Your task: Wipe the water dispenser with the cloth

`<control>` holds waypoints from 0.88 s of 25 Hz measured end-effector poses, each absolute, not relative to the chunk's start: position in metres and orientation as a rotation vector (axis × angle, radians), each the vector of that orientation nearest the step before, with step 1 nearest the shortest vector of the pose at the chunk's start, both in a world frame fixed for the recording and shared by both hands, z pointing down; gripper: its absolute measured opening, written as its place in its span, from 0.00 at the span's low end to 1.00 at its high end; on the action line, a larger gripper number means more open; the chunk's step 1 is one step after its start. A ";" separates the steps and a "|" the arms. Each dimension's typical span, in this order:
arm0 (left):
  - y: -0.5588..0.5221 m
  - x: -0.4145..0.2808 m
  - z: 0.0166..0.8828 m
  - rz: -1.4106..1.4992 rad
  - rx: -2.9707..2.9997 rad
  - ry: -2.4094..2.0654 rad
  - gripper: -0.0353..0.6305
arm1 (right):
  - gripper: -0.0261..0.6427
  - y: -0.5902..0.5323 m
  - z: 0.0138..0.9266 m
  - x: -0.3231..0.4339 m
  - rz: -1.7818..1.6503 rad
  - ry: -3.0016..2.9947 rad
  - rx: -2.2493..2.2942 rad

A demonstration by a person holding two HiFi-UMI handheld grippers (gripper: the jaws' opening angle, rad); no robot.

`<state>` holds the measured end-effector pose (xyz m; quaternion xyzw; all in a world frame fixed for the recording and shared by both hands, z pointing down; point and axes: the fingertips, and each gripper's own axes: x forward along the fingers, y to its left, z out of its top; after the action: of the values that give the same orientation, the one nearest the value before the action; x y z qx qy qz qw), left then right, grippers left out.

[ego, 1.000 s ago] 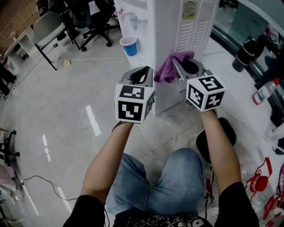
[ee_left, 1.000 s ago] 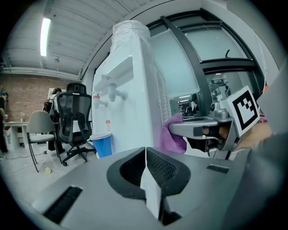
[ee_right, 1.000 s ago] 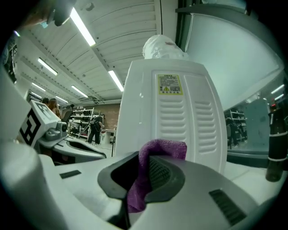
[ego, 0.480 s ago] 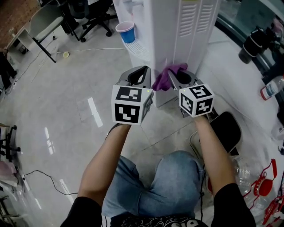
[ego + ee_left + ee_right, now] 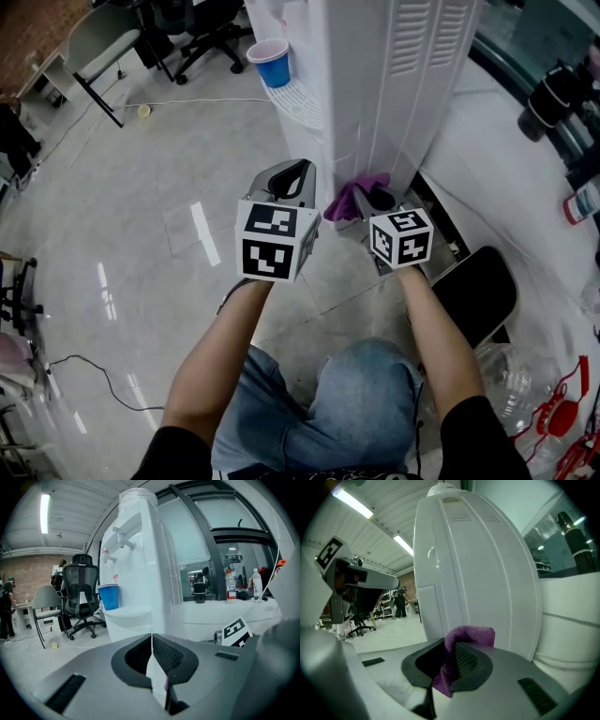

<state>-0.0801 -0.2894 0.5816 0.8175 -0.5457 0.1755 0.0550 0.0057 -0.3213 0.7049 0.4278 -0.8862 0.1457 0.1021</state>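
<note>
Right gripper [image 5: 453,649]: jaws clamped on the purple cloth [image 5: 469,634], held low against the side panel of the water dispenser [image 5: 473,569] directly ahead. Left gripper [image 5: 151,638]: jaws together, empty, just left of the cloth. The panel label [image 5: 451,501] is too small to read. The left gripper view shows the taps [image 5: 123,540] and blue cup [image 5: 109,597]; the right gripper view shows only the panel.

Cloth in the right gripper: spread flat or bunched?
Bunched. The purple cloth is a folded wad pinched in the jaws of the right gripper, with a rounded lump above them and a tail hanging below.
</note>
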 end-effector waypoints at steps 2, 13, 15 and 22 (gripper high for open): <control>-0.290 -0.080 0.583 0.549 2.489 -1.657 0.10 | 0.09 -0.322 0.718 0.006 0.449 -2.586 1.253; -0.300 -0.071 0.523 0.576 2.452 -1.632 0.10 | 0.09 -0.314 0.647 0.021 0.469 -2.582 1.237; -0.303 -0.066 0.495 0.571 2.438 -1.614 0.10 | 0.09 -0.313 0.612 0.029 0.478 -2.572 1.239; -0.302 -0.045 0.368 0.543 2.404 -1.600 0.10 | 0.09 -0.313 0.457 0.057 0.412 -2.556 1.224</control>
<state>-0.0446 -0.3020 0.3684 0.8139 -0.5417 0.1839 0.1012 0.0572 -0.3126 0.4571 0.4232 -0.8839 0.1425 0.1388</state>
